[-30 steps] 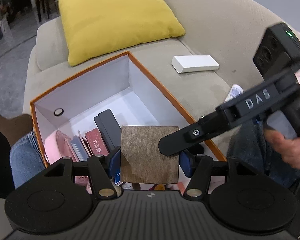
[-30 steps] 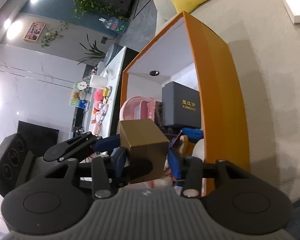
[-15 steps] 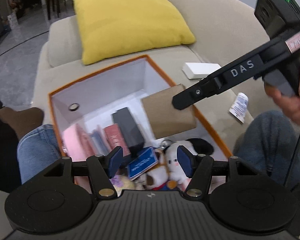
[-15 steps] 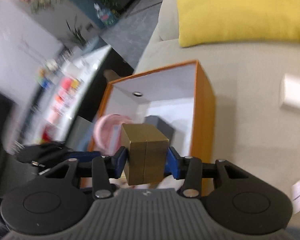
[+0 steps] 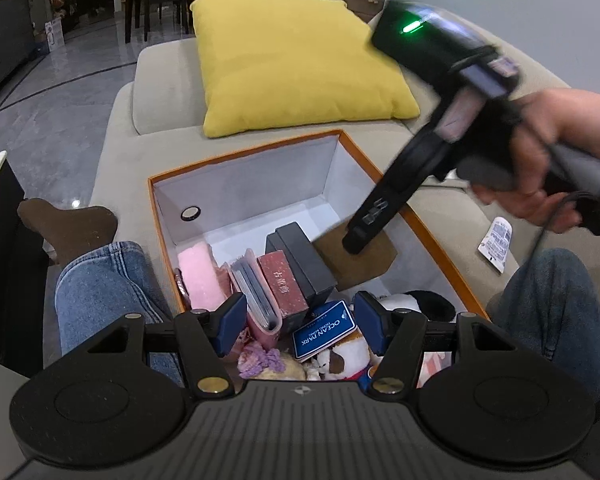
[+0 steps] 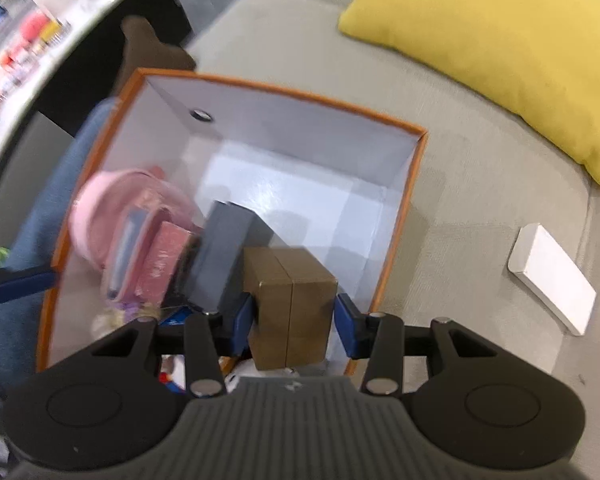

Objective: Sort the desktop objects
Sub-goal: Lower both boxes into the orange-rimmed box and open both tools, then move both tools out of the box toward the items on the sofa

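Observation:
An orange box with a white inside (image 5: 244,184) (image 6: 400,208) stands on a beige sofa. It holds a pink pouch (image 5: 198,276), a red booklet (image 5: 284,288), a black case (image 5: 304,260), a blue card (image 5: 324,330) and plush toys. My right gripper (image 6: 294,314) is shut on a brown box (image 6: 296,300), held inside the orange box beside the black case (image 6: 220,260); the brown box shows in the left wrist view (image 5: 364,260) too. My left gripper (image 5: 300,324) is open and empty above the near end of the orange box.
A yellow cushion (image 5: 296,64) lies behind the orange box. A flat white box (image 6: 552,278) lies on the sofa to the right. A small white packet (image 5: 496,242) lies by my right knee. Jeans-clad legs flank the box.
My left gripper let go of the brown box and drew back, open. My right gripper took the brown box and carried it down into the orange box.

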### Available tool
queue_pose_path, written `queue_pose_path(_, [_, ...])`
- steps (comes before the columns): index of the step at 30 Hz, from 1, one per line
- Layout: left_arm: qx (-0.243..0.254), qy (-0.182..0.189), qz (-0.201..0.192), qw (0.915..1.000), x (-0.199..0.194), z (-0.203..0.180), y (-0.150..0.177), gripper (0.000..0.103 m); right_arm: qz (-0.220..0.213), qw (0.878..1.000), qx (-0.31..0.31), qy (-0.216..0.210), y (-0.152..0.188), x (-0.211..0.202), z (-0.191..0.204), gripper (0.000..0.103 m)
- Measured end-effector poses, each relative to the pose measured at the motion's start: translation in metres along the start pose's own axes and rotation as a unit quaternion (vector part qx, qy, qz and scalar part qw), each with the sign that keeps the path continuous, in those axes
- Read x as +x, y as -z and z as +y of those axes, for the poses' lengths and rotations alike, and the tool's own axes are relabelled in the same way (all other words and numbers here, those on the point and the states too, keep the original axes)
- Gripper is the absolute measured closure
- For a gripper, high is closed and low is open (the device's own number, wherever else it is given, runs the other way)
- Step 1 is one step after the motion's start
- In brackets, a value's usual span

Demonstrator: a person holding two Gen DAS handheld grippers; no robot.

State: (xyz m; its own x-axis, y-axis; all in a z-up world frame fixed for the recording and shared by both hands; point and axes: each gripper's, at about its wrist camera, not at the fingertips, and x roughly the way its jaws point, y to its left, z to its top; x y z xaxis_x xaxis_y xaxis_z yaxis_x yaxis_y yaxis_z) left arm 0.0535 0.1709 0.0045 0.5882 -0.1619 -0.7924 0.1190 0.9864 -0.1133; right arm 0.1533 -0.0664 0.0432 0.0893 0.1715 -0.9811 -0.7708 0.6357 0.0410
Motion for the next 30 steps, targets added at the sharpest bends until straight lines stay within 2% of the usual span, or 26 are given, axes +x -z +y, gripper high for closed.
queue_pose_path(6, [0.003, 0.005, -0.011, 0.9999, -0.001, 0.004, 0.003, 0.033, 0.064, 0.998, 0.004, 0.023, -0.016, 0.027, 0.011, 0.056])
queue_pose_path(9, [0.0, 0.008, -0.015, 0.9999, -0.001, 0.007, 0.004, 0.033, 0.07, 0.997, 0.006, 0.028, -0.02, 0.032, 0.012, 0.057])
queue_pose_path(13, [-0.005, 0.012, -0.021, 0.9997, -0.002, 0.01, 0.005, 0.033, 0.077, 0.997, 0.02, 0.01, -0.02, 0.035, 0.009, 0.06])
queue_pose_path(20, [-0.009, 0.016, -0.025, 0.9995, -0.005, 0.007, 0.004, 0.033, 0.069, 0.997, 0.039, -0.01, -0.019, 0.028, 0.003, 0.059])
queue_pose_path(23, [-0.006, 0.017, -0.024, 0.9995, -0.005, 0.001, 0.003, 0.033, 0.053, 0.997, 0.044, -0.037, -0.011, 0.01, -0.001, 0.061])
queue_pose_path(24, [-0.002, 0.017, -0.024, 0.9995, -0.006, -0.002, 0.003, 0.033, 0.042, 0.997, 0.044, -0.045, -0.007, 0.003, -0.004, 0.066])
queue_pose_path(26, [0.005, 0.015, -0.023, 0.9996, -0.005, -0.009, 0.001, 0.033, 0.017, 0.998, 0.033, -0.051, 0.003, -0.012, -0.007, 0.07])
queue_pose_path(28, [0.007, 0.005, -0.02, 0.9998, -0.004, -0.016, -0.001, 0.033, -0.005, 0.999, 0.009, -0.032, 0.009, -0.019, -0.006, 0.081])
queue_pose_path(30, [0.015, -0.007, -0.021, 0.9996, -0.005, -0.023, -0.001, 0.033, -0.015, 0.999, -0.033, -0.003, 0.01, -0.016, 0.002, 0.085])
